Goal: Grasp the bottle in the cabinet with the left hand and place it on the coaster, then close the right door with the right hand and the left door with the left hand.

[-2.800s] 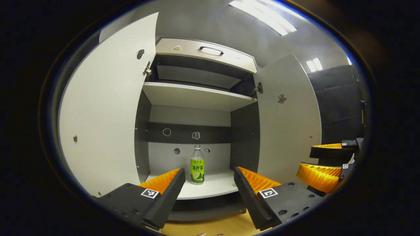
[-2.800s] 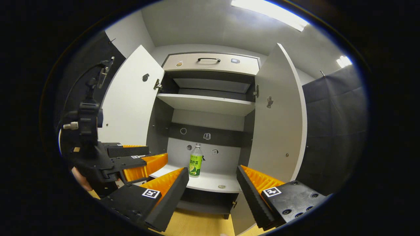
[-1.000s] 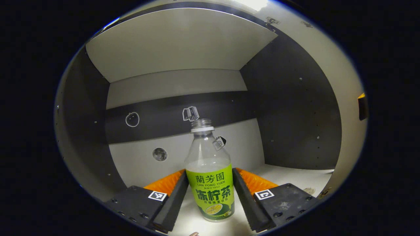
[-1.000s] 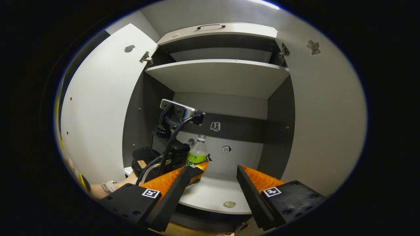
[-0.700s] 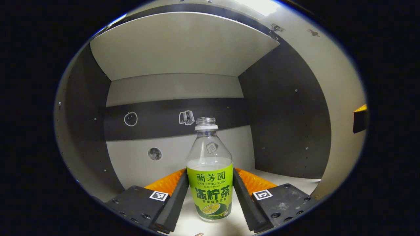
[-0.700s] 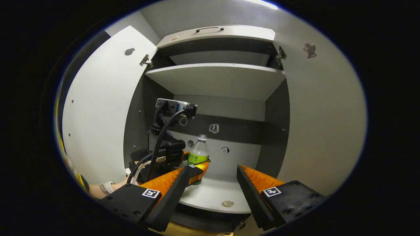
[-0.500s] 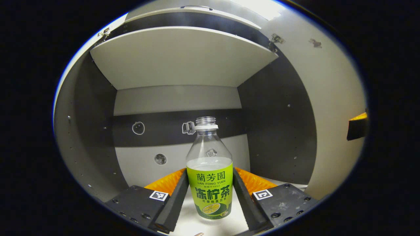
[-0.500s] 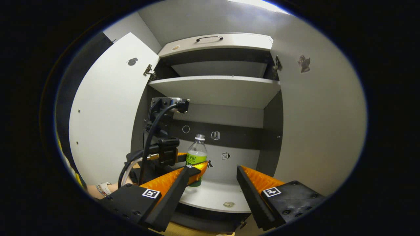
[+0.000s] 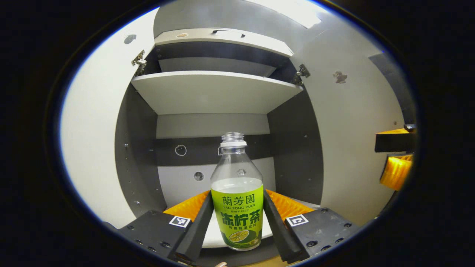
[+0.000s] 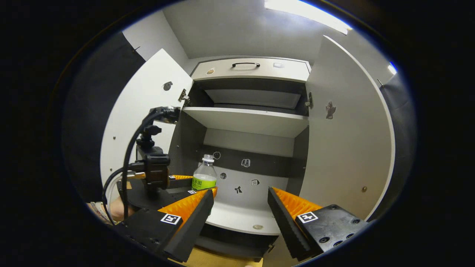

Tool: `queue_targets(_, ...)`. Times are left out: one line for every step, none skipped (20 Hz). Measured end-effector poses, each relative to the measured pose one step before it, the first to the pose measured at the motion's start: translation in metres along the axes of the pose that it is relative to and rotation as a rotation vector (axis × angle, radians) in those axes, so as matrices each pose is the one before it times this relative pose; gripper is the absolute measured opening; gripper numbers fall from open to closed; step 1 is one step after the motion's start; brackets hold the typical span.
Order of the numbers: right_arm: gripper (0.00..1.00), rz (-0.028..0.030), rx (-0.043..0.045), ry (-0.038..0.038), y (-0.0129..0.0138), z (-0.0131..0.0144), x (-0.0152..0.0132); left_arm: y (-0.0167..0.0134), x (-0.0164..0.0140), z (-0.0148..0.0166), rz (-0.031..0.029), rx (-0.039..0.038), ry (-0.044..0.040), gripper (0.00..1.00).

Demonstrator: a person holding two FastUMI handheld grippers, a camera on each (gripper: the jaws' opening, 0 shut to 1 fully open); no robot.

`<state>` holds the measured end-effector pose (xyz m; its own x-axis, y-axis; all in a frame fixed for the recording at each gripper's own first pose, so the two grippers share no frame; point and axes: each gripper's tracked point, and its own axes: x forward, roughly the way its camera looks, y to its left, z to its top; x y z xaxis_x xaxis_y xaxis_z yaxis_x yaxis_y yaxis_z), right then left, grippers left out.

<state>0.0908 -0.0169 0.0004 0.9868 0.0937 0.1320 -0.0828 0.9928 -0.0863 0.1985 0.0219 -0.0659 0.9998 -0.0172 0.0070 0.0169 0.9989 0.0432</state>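
A clear, uncapped bottle [image 9: 237, 207] with a green label stands upright between my left gripper's [image 9: 237, 200] fingers, which press on both sides of the label. It hangs just in front of the cabinet's lower shelf [image 9: 215, 231]. In the right gripper view the same bottle [image 10: 204, 174] sits in the left gripper [image 10: 193, 184], left of the opening, with a hand behind it. My right gripper [image 10: 240, 193] is open and empty, facing the cabinet from farther back; it also appears at the right edge as the right gripper [image 9: 395, 155]. The left door [image 10: 144, 122] and right door [image 10: 345, 141] both stand wide open.
An upper shelf [image 10: 248, 118] crosses the cabinet, and a drawer with a dark handle [image 10: 245, 65] sits above it. A small round disc [image 10: 257, 226] lies near the lower shelf's front edge. A yellow wooden surface [image 10: 222, 259] lies below the cabinet.
The left gripper shut on the bottle inside the cabinet and has drawn back out with it, past the shelf's front edge. The right gripper has also backed away, still open.
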Motion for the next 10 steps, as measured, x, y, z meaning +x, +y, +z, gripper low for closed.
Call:
queue_targets(0.97, -0.00983, -0.00584, 0.00609, 0.00057, 0.00061, -0.00761, -0.00349, -0.01232, -0.00344, -0.01185, -0.00439, 0.00551, 0.79)
queue_targets(0.98, -0.00816, -0.00605, 0.00210, 0.00104, 0.00132, -0.00702, -0.00624, -0.01162, -0.00146, -0.02445, -0.00531, -0.00242, 0.79)
queue_targets(0.97, -0.00720, -0.00695, 0.00295, 0.00072, 0.00131, -0.00665, -0.00732, -0.01292, -0.00351, -0.02746, -0.01127, 0.00076, 0.79)
queue_targets(0.97, -0.00802, -0.00796, 0.00677, 0.00079, 0.00059, -0.00578, -0.00644, -0.01210, -0.00336, -0.02267, -0.01762, 0.00143, 0.79)
queue_targets(0.97, -0.00970, -0.00759, 0.00959, 0.00052, 0.00037, -0.00661, -0.00716, -0.01266, -0.00467, -0.02304, -0.01913, 0.00059, 0.79)
queue_targets(0.97, -0.01097, -0.00719, 0.01389, 0.00043, -0.00023, -0.00553, -0.00834, -0.01358, -0.00531, -0.02300, -0.01974, 0.00377, 0.79)
queue_targets(0.97, -0.00627, -0.00455, 0.01024, 0.00113, -0.00116, -0.00608, -0.00757, -0.01440, -0.00820, -0.02144, -0.02061, 0.00514, 0.79)
queue_targets(0.97, -0.00960, -0.00392, 0.01198, 0.00107, -0.00180, -0.00558, -0.00845, -0.01298, -0.00887, -0.02363, -0.02045, 0.00852, 0.79)
queue_targets(0.97, -0.01661, -0.00998, 0.01217, -0.00106, -0.00403, -0.00555, -0.00696, -0.01219, -0.01194, -0.02020, -0.02077, 0.00767, 0.79)
queue_targets(0.97, -0.02685, -0.01817, 0.01117, -0.00406, -0.00377, -0.00490, -0.00774, -0.01048, -0.01181, -0.02602, -0.01669, 0.00529, 0.79)
